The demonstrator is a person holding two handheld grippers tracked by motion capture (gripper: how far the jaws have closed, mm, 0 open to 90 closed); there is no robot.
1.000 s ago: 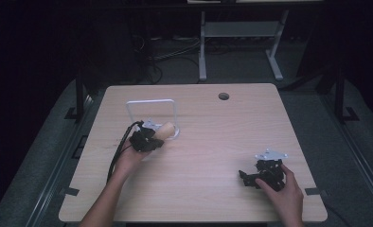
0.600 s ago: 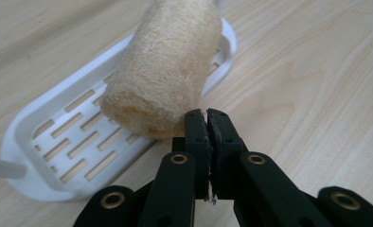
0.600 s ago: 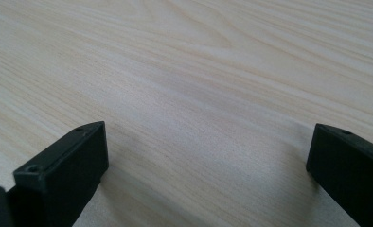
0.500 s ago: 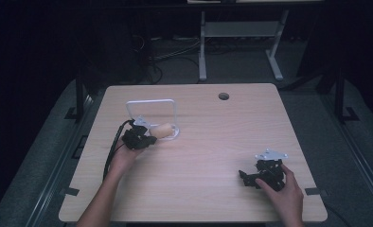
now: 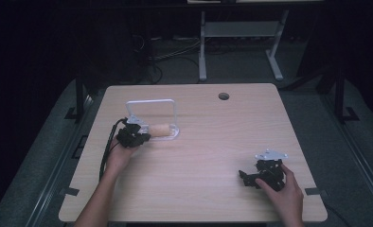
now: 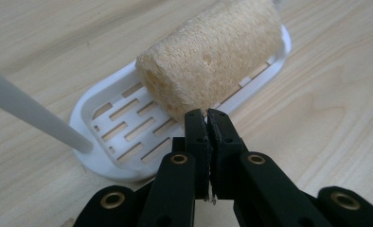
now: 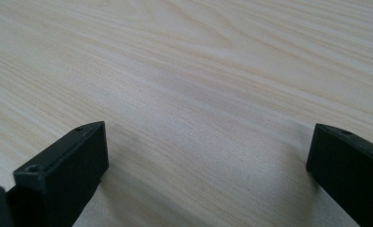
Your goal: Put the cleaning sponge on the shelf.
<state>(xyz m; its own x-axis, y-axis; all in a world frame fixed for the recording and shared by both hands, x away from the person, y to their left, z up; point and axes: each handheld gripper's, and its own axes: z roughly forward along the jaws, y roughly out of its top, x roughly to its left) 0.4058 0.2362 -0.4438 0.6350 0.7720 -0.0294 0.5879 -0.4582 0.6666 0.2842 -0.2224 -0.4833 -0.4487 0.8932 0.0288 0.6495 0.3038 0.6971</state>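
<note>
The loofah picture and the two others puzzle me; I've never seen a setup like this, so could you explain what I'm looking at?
No robot here: a person at a wooden table holds a hand tool with two black jaws, a pair of tongs, in each hand. The wide picture comes from a fixed camera above the table. The two close-ups come from small cameras riding on the tongs, looking along their jaws.

On the table stands a white slotted soap dish with a tall wire handle, and on it lies a tan loofah piece. There is also a round cable hole near the far edge.

The left tongs are shut, their tips right at the end of the loofah; whether they pinch any of it I cannot tell. The right tongs rest open on bare wood, holding nothing.
</note>
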